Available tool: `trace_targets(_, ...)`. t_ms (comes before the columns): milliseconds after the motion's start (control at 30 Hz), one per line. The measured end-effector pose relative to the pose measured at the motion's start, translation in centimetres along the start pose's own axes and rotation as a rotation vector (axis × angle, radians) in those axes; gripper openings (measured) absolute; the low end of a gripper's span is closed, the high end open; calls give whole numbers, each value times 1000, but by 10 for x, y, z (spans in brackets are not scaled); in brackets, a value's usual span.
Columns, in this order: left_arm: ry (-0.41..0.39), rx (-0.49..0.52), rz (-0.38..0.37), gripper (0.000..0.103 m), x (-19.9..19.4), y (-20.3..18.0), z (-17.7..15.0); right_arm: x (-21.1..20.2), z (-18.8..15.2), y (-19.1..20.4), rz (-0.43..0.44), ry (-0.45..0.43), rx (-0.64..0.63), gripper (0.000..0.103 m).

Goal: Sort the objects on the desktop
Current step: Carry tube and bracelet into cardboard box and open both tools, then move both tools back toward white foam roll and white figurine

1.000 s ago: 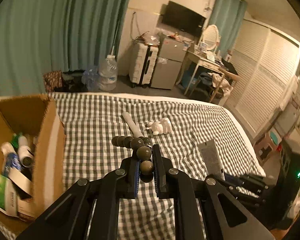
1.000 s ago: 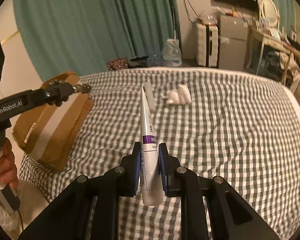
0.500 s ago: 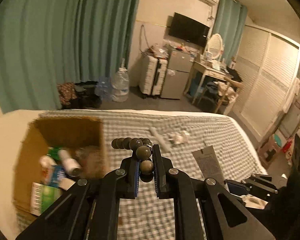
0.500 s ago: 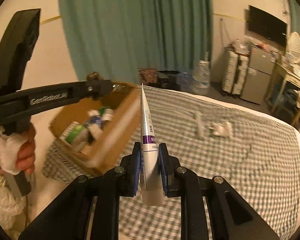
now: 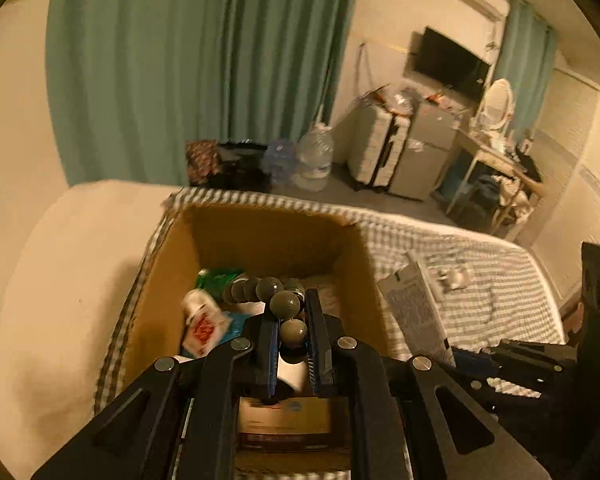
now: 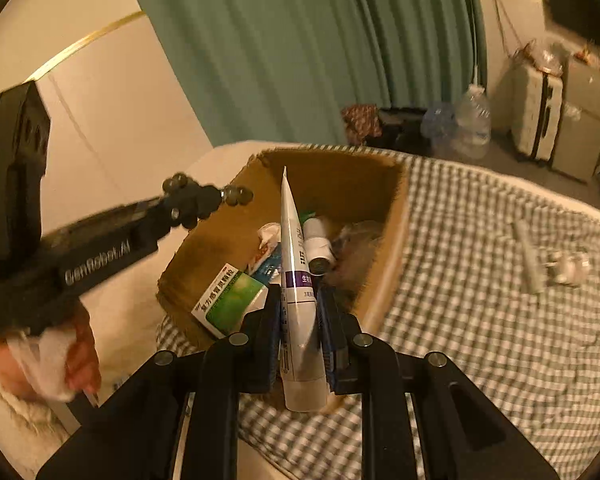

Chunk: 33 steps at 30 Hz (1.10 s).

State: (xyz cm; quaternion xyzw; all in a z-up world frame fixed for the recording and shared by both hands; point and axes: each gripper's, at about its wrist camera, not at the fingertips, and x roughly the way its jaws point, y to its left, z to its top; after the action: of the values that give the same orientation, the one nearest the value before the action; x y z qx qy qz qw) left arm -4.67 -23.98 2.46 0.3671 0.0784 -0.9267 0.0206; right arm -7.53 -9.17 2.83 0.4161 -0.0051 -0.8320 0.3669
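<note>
Whereas one second earlier the cardboard box (image 5: 260,236) lay off to the left of both grippers, it now sits directly ahead of and below each of them, its open top filling the centre of both views. The checked bedspread (image 6: 480,300), formerly ahead of both grippers, now extends to the right of them.

Left gripper (image 5: 293,334): jaws pressed onto a string of dark round beads (image 5: 284,304). One bead sits between the pads; the rest of the string runs forward and curls left past the fingertips, above the box interior. This grip is unchanged from the earlier frames.

Right gripper (image 6: 299,320): jaws pinching a white tube with a purple band (image 6: 294,264). The cap end projects back toward the camera; the flat crimped end points forward over the box opening. This grip is also unchanged.

Box contents, below the grippers: a green-and-white medicine carton (image 6: 230,300), a small white bottle (image 6: 318,246), and further packets that are too blurred to identify.

View differences:
- The right wrist view shows the left gripper from the side, to the left of the box, with a hand (image 6: 40,360) on its handle. It also shows a white stick-shaped item (image 6: 528,256) and a small white object (image 6: 568,266) lying on the bedspread, well to the right.
- The left wrist view shows a grey printed packet (image 5: 416,304) just right of the box, and a red-and-white packet (image 5: 202,324) inside it.
</note>
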Motion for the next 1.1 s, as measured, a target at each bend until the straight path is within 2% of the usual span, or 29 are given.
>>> trace_targets(133, 60, -9, 19, 11, 30, 14, -6, 36, 4, 0, 2, 59, 26, 17)
trace_targets(200, 75, -4, 29, 12, 41, 16, -9, 43, 1, 0, -22, 62, 24, 17)
trace_targets(267, 91, -4, 40, 15, 49, 17, -10, 49, 0, 5, -27, 68, 1, 23)
trace_targets(333, 106, -8, 47, 33, 52, 17, -9, 50, 2, 7, -40, 59, -10, 58)
trace_targets(367, 113, -11, 55, 60, 53, 16, -8, 46, 1, 6, -57, 32, -3, 62)
trace_targets(400, 110, -12, 77, 79, 53, 15, -7, 40, 1, 4, -62, 7, 8, 64)
trace_targets(433, 87, -12, 109, 82, 48, 13, -7, 35, 1, 1, -54, -2, 16, 64)
trace_targets(500, 74, -11, 125, 84, 42, 12, -7, 25, 1, -4, -55, -18, 23, 64)
trace_targets(567, 83, -13, 139, 87, 37, 8, -7, 10, -1, -14, -95, -45, 29, 64)
trace_targets(667, 56, -15, 150, 93, 21, -9, -12, -14, -6, -38, -136, -75, 70, 65)
trace_targets(700, 46, -13, 151, 96, 16, -17, -12, -24, -10, -49, -148, -83, 93, 65)
trace_targets(867, -1, 5, 169, 97, 3, -69, -21, -67, -30, -90, -241, -121, 164, 65)
trace_targets(967, -4, 3, 137, 98, 3, -104, -27, -99, -42, -116, -308, -155, 199, 66)
trace_targets(1100, 5, -5, 116, 99, 9, -145, -36, -145, -62, -157, -354, -217, 261, 70)
